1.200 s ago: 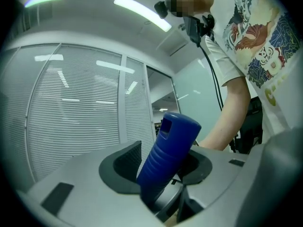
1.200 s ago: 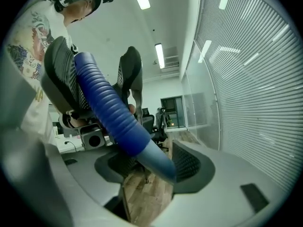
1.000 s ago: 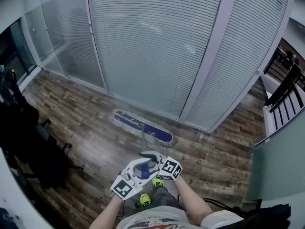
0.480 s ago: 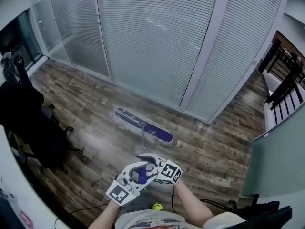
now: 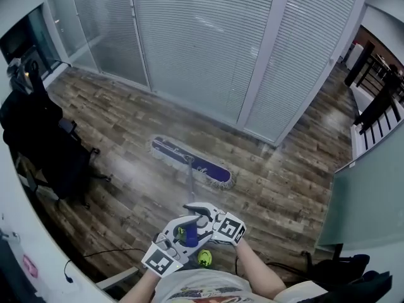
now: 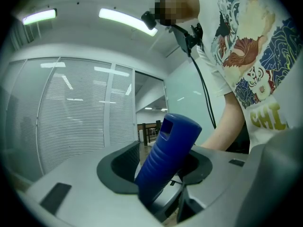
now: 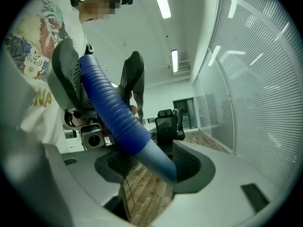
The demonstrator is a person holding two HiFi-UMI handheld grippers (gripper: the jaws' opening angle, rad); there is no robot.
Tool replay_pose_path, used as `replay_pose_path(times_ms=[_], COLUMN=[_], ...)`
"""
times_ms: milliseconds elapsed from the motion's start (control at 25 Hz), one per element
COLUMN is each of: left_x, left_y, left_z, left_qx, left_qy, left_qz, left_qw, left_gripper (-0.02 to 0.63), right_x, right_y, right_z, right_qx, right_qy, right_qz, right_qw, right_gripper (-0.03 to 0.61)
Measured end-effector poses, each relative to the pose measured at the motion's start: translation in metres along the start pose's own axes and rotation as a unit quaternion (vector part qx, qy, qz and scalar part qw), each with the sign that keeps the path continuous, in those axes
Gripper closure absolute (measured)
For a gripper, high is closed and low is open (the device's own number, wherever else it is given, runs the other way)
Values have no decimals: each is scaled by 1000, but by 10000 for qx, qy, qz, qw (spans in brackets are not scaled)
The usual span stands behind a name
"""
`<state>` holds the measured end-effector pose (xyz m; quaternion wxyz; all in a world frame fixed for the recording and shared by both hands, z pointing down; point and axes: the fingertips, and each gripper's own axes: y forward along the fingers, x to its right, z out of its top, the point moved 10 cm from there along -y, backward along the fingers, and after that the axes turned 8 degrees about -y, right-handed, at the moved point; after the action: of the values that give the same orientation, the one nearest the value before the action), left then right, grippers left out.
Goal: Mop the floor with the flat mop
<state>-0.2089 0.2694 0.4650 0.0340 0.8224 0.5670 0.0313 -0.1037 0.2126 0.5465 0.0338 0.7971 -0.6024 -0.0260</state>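
Wood-plank floor (image 5: 113,128) carries the flat mop (image 5: 189,163), its pad lying near the glass partition (image 5: 202,43); both forearms (image 5: 257,271) reach level toward that partition; left gripper (image 5: 183,235) has its fingers clamped on the mop's blue grip (image 6: 165,160); right gripper (image 5: 201,218) has its fingers clamped on the same handle, nearer the partition.

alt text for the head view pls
From above, the left gripper and right gripper clamp the blue mop handle; its flat mop head rests on a wood floor before a blind-covered glass wall. A black office chair stands left.
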Motion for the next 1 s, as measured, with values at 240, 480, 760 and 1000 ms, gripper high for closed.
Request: replay_pose_path(times_ms=[240, 480, 760, 1000], left_x=[12, -16, -84, -177], left_y=[7, 20, 23, 27], left_z=[-9, -1, -9, -9], left_qx=[-7, 196, 383, 491], left_qy=[12, 88, -26, -90], left_qz=[-110, -228, -291, -313], left_qw=[9999, 9995, 9988, 9983], left_gripper=[426, 423, 414, 414], right_x=[-5, 22, 77, 155], right_y=[-9, -7, 30, 82], right_z=[-10, -5, -8, 1], right_qx=[-211, 112, 30, -285], right_qy=[-33, 103, 56, 54], right_qz=[126, 8, -3, 3], right_qw=[9997, 9999, 10000, 9996], right_gripper=[339, 339, 339, 336])
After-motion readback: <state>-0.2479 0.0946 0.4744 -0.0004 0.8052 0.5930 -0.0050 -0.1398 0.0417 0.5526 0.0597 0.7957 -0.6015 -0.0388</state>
